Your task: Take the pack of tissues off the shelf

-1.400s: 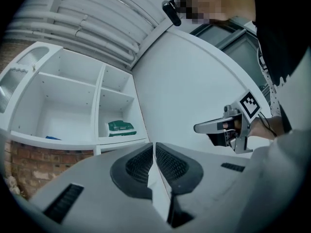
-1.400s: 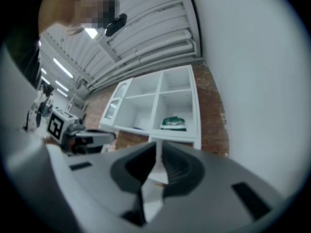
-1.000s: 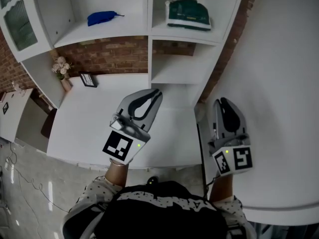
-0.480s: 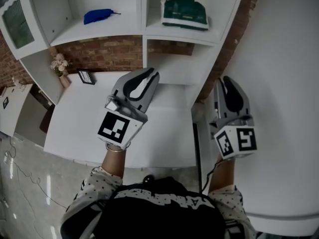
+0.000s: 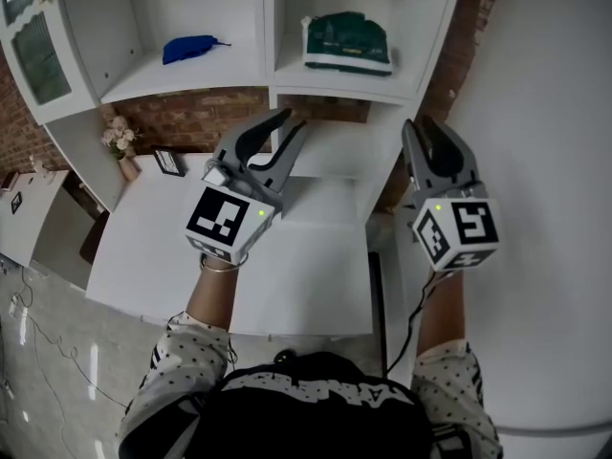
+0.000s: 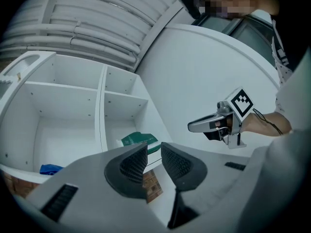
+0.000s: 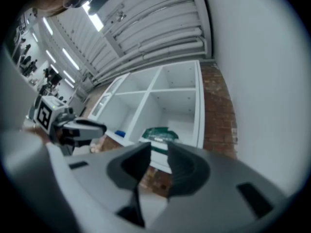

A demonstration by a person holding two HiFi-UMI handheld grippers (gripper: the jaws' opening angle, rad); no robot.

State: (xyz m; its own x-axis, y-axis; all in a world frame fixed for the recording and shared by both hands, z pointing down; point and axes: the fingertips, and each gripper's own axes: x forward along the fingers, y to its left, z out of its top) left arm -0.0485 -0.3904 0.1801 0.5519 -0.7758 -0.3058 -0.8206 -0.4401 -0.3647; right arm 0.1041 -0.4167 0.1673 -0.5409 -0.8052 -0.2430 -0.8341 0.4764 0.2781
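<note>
The green pack of tissues [image 5: 346, 42] lies in the right compartment of the white shelf [image 5: 335, 92]. It also shows beyond the jaws in the left gripper view [image 6: 140, 141] and the right gripper view [image 7: 159, 134]. My left gripper [image 5: 294, 122] is raised below and left of the pack, well short of it. My right gripper [image 5: 424, 127] hangs below and right of the pack. Both grippers' jaws have just been opening, and both stand open with nothing between them [image 6: 154, 154] [image 7: 159, 152].
A blue object [image 5: 189, 46] lies in the shelf's left compartment. Under the shelf is a white table [image 5: 287, 275] with a flower vase [image 5: 118, 137] and a small picture frame [image 5: 170, 161] at its back left. A glass-door cabinet [image 5: 38, 55] stands far left, and a brick wall [image 5: 191, 115] runs behind.
Both grippers have risen and moved forward toward the shelf. Their jaws, nearly shut before, now stand apart.
</note>
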